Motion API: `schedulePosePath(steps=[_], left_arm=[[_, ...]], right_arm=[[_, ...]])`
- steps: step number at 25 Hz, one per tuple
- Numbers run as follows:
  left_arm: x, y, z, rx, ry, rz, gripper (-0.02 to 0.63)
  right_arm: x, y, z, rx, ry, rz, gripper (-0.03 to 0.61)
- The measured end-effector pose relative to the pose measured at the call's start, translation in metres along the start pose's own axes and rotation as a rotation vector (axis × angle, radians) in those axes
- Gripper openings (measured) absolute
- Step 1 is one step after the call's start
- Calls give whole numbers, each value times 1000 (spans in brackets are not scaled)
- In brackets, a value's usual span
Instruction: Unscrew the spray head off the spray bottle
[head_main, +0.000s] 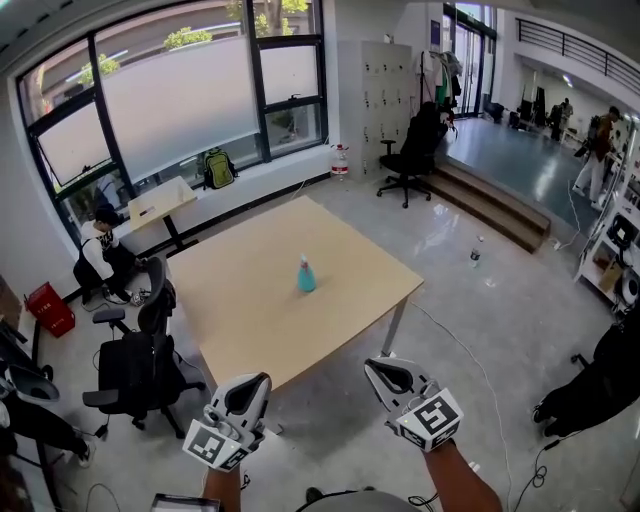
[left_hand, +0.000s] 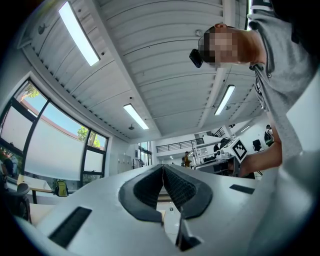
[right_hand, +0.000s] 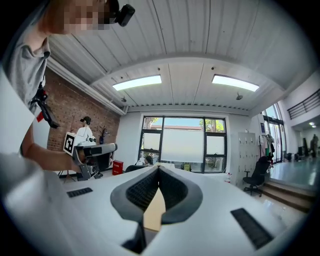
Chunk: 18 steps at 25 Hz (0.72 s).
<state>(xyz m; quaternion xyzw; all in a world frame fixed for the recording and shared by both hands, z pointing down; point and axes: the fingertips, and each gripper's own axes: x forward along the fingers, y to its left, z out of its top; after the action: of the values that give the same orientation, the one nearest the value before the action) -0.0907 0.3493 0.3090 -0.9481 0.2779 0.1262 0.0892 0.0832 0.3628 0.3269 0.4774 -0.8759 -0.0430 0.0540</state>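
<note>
A small teal spray bottle (head_main: 306, 274) with a pale spray head stands upright near the middle of the light wooden table (head_main: 250, 310). Both grippers hang well short of the table's near edge, far from the bottle. My left gripper (head_main: 250, 385) is shut, its dark pads meeting at the tips with nothing between them (left_hand: 162, 166). My right gripper (head_main: 381, 367) is shut and empty too (right_hand: 158, 168). The bottle is hidden in both gripper views; only a sliver of tabletop (right_hand: 155, 212) shows below the right jaws.
Black office chairs (head_main: 140, 365) stand left of the table, another (head_main: 410, 155) at the back by the steps (head_main: 495, 205). A small desk (head_main: 155, 205) and a seated person (head_main: 100, 255) are by the windows. A bottle (head_main: 476, 254) stands on the floor at right.
</note>
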Motion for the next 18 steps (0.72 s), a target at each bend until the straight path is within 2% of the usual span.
schedulePosePath(steps=[3,18], left_arm=[[-1,6,-1,-9,2,-1,5],[-19,48,-7,-42,-15,-65,5]], right_arm=[[6,1,3,44,-17,4,6],[45,26,7,15,-20,-56,6]])
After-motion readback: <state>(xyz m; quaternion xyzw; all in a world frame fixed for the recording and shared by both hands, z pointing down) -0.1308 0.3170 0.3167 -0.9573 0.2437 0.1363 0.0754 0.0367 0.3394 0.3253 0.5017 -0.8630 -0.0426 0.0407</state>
